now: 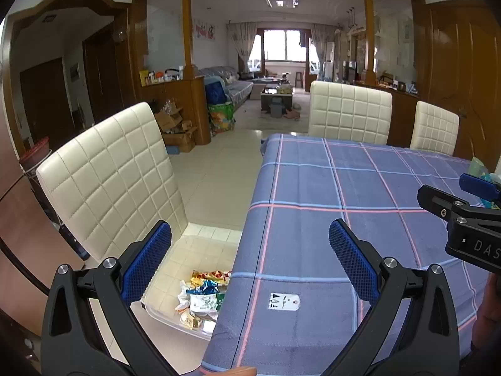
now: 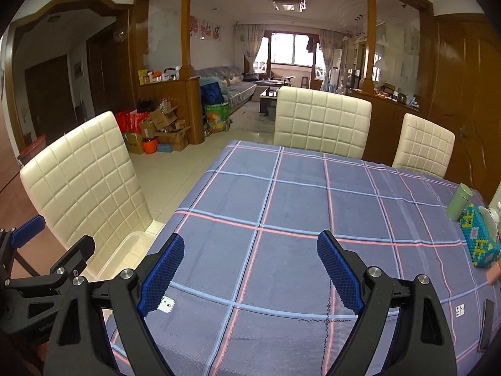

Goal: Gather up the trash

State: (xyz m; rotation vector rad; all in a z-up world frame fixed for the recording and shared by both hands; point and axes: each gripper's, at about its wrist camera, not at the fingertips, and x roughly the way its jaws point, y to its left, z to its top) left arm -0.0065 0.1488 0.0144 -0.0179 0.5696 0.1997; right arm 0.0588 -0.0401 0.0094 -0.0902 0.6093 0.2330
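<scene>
Off to the left of my left tongs (image 1: 250,247) stands a cream quilted chair (image 1: 112,169), drawn up beside the tabletop (image 1: 344,188). On its seat, just below and between the left tongs' fingers, lies a clear plastic bin (image 1: 162,310). I judge it sits there so trash can be dropped over the tabletop's edge straight into it. The trash (image 1: 203,294) is already inside: a heap of crumpled wrappers, yellow and red, blue, white and green. They overlap too much for me to count, though there are at least five.

My left tongs hang over the tabletop's left edge, jaws wide apart and holding nothing. Under them, on the checked cloth, is one small white tag (image 1: 284,301). It looks like a marker and not litter.

My right tongs (image 2: 250,263) hover over the middle of the tabletop, also spread wide and empty. The cloth ahead of them is bare, so I judge the collecting is nearly or wholly done.

Beyond the far edge, ahead of both tongs, stand two more cream chairs (image 2: 322,122), making three in all. Far to the right of the right tongs sit one pale green bottle (image 2: 458,203) and one beaded box (image 2: 479,238), touching each other. They look like household things kept there, not trash.
</scene>
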